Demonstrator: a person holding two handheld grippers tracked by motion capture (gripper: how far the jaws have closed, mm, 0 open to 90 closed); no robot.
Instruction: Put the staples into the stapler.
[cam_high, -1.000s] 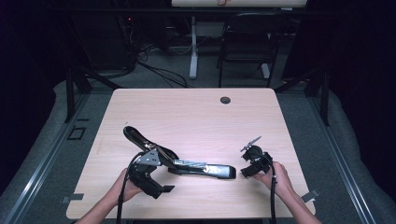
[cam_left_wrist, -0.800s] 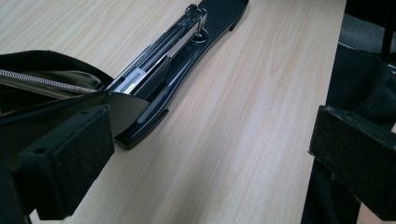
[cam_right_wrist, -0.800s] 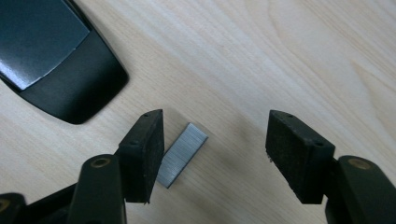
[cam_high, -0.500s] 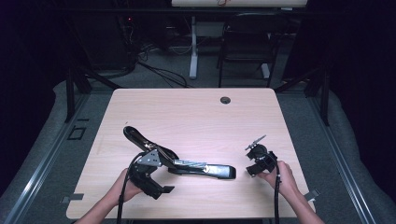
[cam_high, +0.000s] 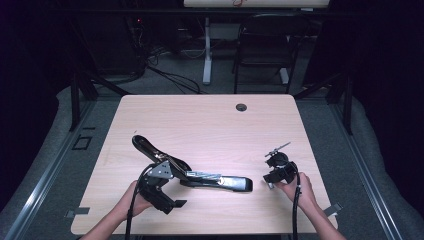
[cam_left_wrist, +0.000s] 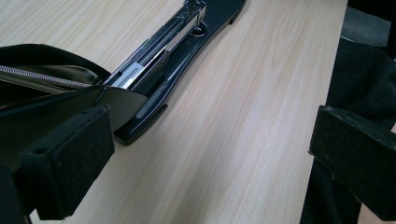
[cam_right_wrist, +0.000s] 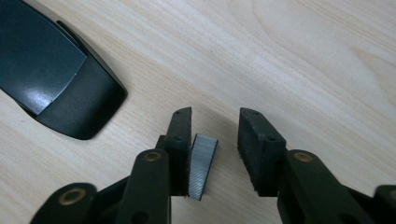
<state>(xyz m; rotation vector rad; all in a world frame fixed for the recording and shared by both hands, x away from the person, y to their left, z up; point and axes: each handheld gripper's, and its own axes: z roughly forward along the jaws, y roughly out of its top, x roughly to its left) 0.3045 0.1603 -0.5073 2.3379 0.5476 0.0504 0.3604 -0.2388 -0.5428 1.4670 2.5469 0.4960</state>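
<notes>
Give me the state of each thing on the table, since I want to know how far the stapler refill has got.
Stapler: lying on the table, top arm swung open, staple channel bare.
Strip of staples: between the right gripper's jaws, against one pad, other pad apart.
Right gripper: jaws just closing, not yet clamped.
Left gripper: open, one jaw beside the stapler's hinge end.

high view: overhead, faces forward-down, far, whole table (cam_high: 210, 120) | left gripper view: low, close, along stapler (cam_left_wrist: 177, 42) | right gripper view: close, down at tabletop | shared: stapler, upper left of right gripper view
</notes>
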